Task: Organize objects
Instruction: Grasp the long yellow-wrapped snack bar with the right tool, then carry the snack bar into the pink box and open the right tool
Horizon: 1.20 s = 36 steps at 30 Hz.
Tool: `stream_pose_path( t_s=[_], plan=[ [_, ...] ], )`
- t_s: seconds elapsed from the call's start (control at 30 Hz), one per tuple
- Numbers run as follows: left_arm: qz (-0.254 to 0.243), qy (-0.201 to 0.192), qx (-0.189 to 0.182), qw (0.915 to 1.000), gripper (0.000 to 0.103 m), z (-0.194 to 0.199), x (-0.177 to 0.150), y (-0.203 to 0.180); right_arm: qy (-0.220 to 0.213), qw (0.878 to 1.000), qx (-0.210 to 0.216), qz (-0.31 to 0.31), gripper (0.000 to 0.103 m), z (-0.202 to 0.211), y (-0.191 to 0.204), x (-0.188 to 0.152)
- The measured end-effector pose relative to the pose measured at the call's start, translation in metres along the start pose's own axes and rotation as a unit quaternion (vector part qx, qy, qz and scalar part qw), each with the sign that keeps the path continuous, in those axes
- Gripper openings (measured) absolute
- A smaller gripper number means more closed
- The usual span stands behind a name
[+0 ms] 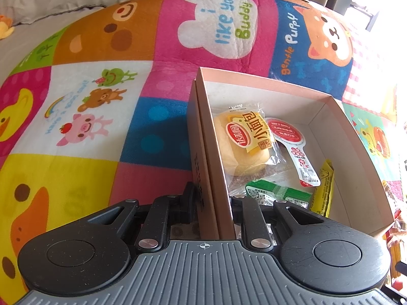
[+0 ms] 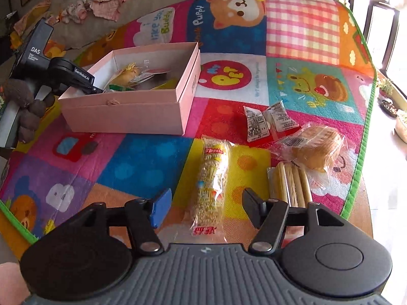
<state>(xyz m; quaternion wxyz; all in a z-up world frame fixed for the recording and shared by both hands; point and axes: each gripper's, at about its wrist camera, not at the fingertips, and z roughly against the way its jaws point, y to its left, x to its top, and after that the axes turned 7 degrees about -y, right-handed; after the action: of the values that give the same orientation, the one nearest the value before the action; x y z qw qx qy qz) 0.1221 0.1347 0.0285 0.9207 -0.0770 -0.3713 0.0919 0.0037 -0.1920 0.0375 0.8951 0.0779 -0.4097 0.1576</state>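
A pink cardboard box [image 1: 328, 101] [image 2: 127, 111] stands on the colourful play mat. It holds a wrapped bun [image 1: 241, 142], a red-and-white packet [image 1: 292, 142], a green packet [image 1: 277, 193] and a yellow packet [image 1: 324, 190]. My left gripper [image 1: 212, 198] is shut on the box's near wall, one finger inside and one outside; it also shows in the right wrist view [image 2: 84, 78]. My right gripper [image 2: 206, 203] is open, its fingers on either side of a long rice-puff bar [image 2: 212, 180] lying on the mat.
To the right of the bar lie a white sachet [image 2: 267, 122], a wrapped cake [image 2: 315, 147] and a pack of biscuit sticks [image 2: 290, 185]. The mat's green edge [image 2: 358, 165] is close on the right. Clothes [image 2: 101, 2] lie on the grey sofa behind.
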Motion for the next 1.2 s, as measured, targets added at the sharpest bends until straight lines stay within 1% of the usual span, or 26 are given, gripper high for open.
stream_pose_path(
  t_s=[0.07,0.13,0.17,0.23,0.27,0.3,0.33,0.37,0.43,0.47,0.53,0.6,0.73,0.8,0.9,0.97,1.07,1.13,1.2],
  plan=[
    [0.001,0.000,-0.001,1.0000,0.021,0.000,0.000,0.000,-0.005,1.000,-0.013,-0.007,0.062,-0.010,0.001,0.005],
    [-0.001,0.001,0.000,1.0000,0.021,0.000,0.000,0.000,-0.004,1.000,-0.013,-0.022,0.062,-0.019,0.000,0.006],
    [-0.002,0.001,0.000,1.0000,0.021,0.000,0.000,0.000,-0.001,1.000,-0.013,-0.028,0.059,-0.024,0.000,0.005],
    [-0.004,0.000,0.001,1.0000,0.020,0.000,-0.001,0.000,0.008,0.999,-0.014,-0.039,0.049,-0.029,0.000,0.001],
    [-0.004,0.000,0.001,1.0000,0.020,0.000,-0.001,-0.001,0.004,0.999,-0.020,-0.035,0.043,-0.027,0.003,-0.001],
    [-0.005,0.000,0.001,1.0000,0.020,0.000,-0.001,-0.001,0.007,0.999,-0.019,-0.031,0.035,-0.026,0.005,-0.001],
    [-0.006,0.000,0.002,1.0000,0.020,0.000,-0.001,-0.001,0.009,0.999,-0.018,-0.031,0.032,-0.023,0.005,-0.002],
    [-0.006,0.000,0.002,1.0000,0.020,0.000,-0.001,-0.001,0.015,0.999,-0.007,-0.034,0.029,-0.020,0.005,-0.003],
    [-0.006,0.000,0.001,1.0000,0.020,0.000,-0.001,-0.001,0.027,0.999,0.015,-0.041,0.029,-0.014,0.005,-0.004],
    [-0.005,0.000,0.001,1.0000,0.020,0.000,-0.001,-0.001,0.032,0.998,0.033,-0.046,0.029,-0.009,0.007,-0.004],
    [-0.005,0.000,0.001,1.0000,0.020,0.000,-0.001,-0.001,0.035,0.997,0.056,-0.050,0.029,-0.001,0.010,-0.002],
    [-0.004,0.000,0.001,1.0000,0.020,0.000,-0.001,-0.001,0.022,0.997,0.064,-0.044,0.029,0.009,0.017,0.003],
    [-0.005,0.000,0.001,1.0000,0.020,0.000,-0.001,-0.002,-0.031,0.996,0.065,-0.047,0.029,0.035,0.022,0.028],
    [-0.006,0.000,0.000,1.0000,0.020,0.000,-0.002,-0.002,-0.064,0.994,0.071,-0.044,0.029,0.047,0.022,0.047],
    [-0.005,0.000,-0.002,1.0000,0.021,0.000,-0.002,-0.001,-0.105,0.992,0.065,-0.030,0.029,0.053,0.025,0.078],
    [-0.005,0.000,-0.002,1.0000,0.021,0.000,-0.002,-0.001,-0.129,0.989,0.060,-0.027,0.029,0.049,0.028,0.098],
    [-0.005,0.001,-0.001,1.0000,0.021,0.000,-0.002,-0.001,-0.156,0.984,0.059,-0.055,0.029,0.029,0.030,0.132],
    [-0.006,0.002,-0.001,1.0000,0.021,0.000,-0.001,-0.001,-0.157,0.983,0.056,-0.075,0.029,0.013,0.031,0.146],
    [-0.007,0.003,-0.002,1.0000,0.021,0.000,-0.001,-0.001,-0.142,0.984,0.062,-0.093,0.029,-0.008,0.034,0.157]
  ],
)
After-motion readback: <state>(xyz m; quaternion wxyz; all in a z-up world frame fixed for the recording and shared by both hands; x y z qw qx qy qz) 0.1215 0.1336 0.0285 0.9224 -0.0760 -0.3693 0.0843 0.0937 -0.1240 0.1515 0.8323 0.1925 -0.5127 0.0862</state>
